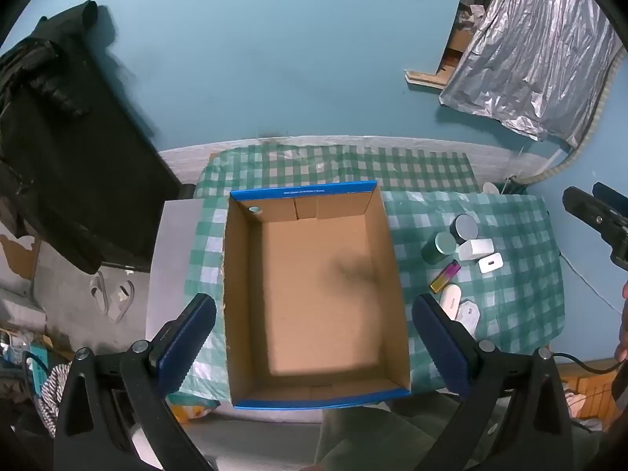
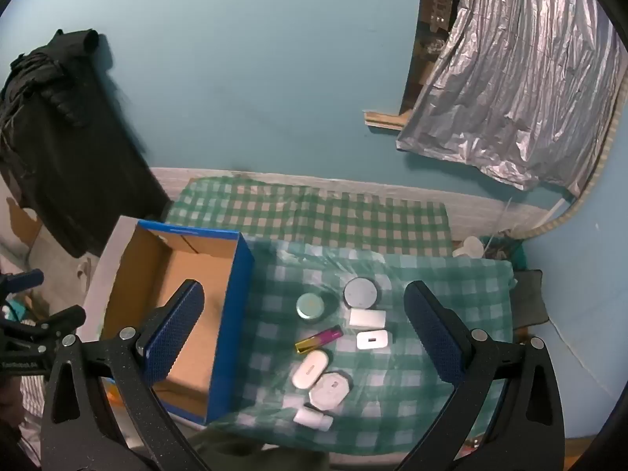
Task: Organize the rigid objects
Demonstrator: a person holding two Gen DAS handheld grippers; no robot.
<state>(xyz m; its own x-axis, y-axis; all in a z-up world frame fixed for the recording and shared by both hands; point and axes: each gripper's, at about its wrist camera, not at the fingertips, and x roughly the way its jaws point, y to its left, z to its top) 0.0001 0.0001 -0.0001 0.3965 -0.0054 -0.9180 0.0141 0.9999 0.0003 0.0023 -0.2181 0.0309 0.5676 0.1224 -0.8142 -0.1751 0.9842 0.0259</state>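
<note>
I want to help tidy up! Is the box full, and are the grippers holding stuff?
cardboard box: open, empty
left gripper: open, holding nothing
right gripper: open, holding nothing
green jar: upright, lid on
grey-lidded jar: upright, lid on
pink-and-gold lighter: lying flat

Green-white check cloth [image 2: 412, 274], blue box [image 2: 231, 325] w/ brown inside, pink-gold lighter [image 2: 318, 338].

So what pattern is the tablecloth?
Green-and-white check on the tablecloth; clearest in the right wrist view.
</note>
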